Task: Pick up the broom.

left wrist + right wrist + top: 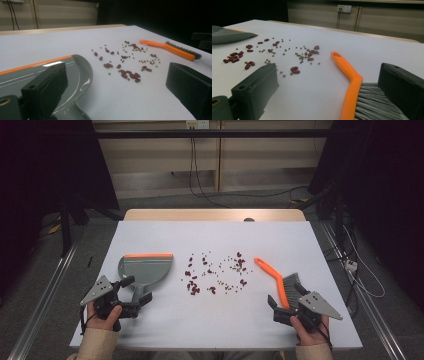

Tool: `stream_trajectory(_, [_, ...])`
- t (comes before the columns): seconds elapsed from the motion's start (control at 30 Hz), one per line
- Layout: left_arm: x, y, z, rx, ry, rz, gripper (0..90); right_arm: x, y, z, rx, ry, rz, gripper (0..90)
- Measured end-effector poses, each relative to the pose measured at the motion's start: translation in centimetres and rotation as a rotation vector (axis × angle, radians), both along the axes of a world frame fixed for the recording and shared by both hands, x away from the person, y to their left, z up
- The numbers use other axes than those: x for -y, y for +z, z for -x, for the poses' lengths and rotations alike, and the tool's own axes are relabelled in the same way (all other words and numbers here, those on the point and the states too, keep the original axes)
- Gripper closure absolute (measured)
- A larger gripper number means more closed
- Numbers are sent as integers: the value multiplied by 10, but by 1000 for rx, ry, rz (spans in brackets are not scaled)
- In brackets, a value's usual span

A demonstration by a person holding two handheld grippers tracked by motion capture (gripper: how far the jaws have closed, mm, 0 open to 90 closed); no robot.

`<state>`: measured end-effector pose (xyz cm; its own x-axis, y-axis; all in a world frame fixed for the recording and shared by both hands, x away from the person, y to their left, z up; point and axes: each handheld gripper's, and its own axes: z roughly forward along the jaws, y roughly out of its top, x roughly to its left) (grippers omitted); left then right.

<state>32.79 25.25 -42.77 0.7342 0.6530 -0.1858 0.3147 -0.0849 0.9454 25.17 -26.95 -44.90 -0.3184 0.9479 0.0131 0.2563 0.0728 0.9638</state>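
Observation:
A grey dustpan [145, 269] with an orange front lip lies at the left of the white table top [215, 320]. Its handle runs back between the jaws of my left gripper [136, 291], which stands open around it. In the left gripper view the dustpan [77, 75] sits by the left jaw. Red beans and small green peas [216, 272] are scattered mid-table. An orange-handled brush [276, 279] with grey bristles lies at the right. My right gripper [286, 296] is open, and the brush [350, 77] lies between its jaws near the bristles.
The scattered beans [125, 65] spread between the dustpan and the brush [170, 48]. The dustpan [227, 35] shows far left in the right gripper view, beyond the beans [274, 51]. Cables and dark stands surround the table on the floor.

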Motion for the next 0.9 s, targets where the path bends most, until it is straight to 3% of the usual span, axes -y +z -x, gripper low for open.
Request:
stream_trajectory(0.4, [0,0,-2,1,1,-2,37,-2,7,-8,-29,6,15,23])
stream_trajectory(0.5, [1,0,-2,3,1,-4,37,-1,10,-14,-60,1,52,34])
stream_trajectory(0.9, [4,0,-1,5,-3,-8,37,16,24,-52,-150,-52,45,54])
